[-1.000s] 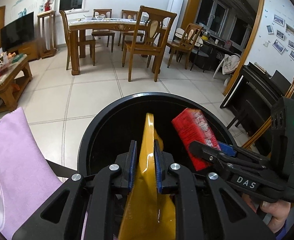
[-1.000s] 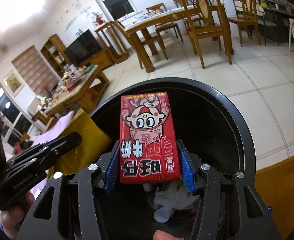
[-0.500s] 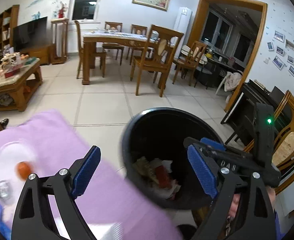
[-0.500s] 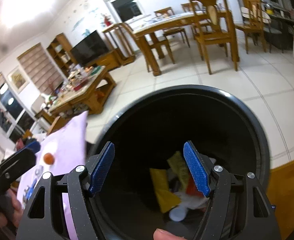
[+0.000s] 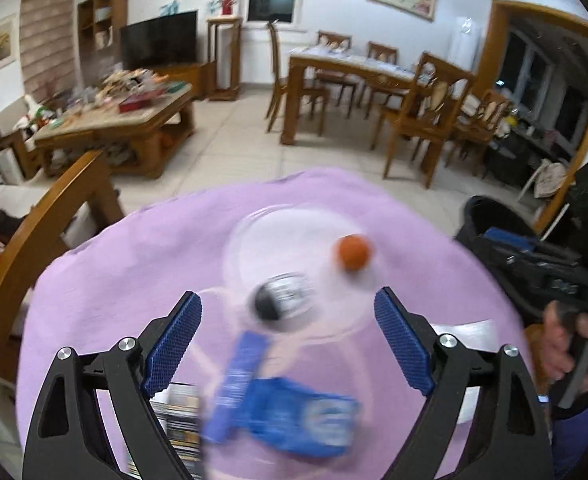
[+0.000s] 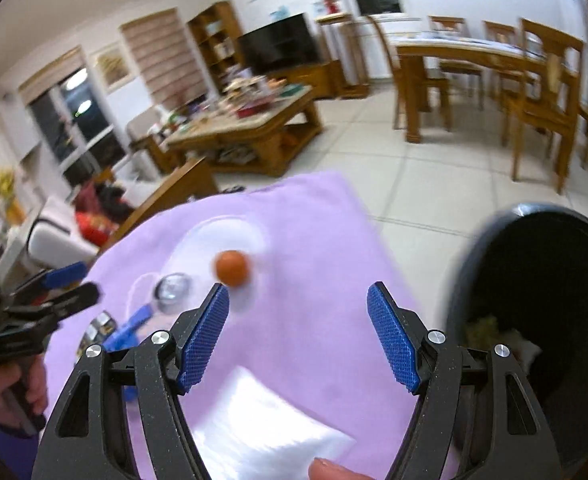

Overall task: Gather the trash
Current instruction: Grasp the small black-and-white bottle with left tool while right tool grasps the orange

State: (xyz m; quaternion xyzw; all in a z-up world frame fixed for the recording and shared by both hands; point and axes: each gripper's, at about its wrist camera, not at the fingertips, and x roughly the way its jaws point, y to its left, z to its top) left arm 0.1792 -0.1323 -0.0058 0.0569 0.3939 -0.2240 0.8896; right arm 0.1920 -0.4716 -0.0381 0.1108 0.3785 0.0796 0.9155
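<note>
Both grippers are spread wide with nothing between the pads, having just opened. The left gripper hangs over the near part of a purple cloth, above a blurred blue wrapper; a can lies just beyond it, then an orange ball on a clear plate. The right gripper hangs over the cloth's right side, a white packet beneath it. The black bin stands off the cloth's right edge, trash inside.
</note>
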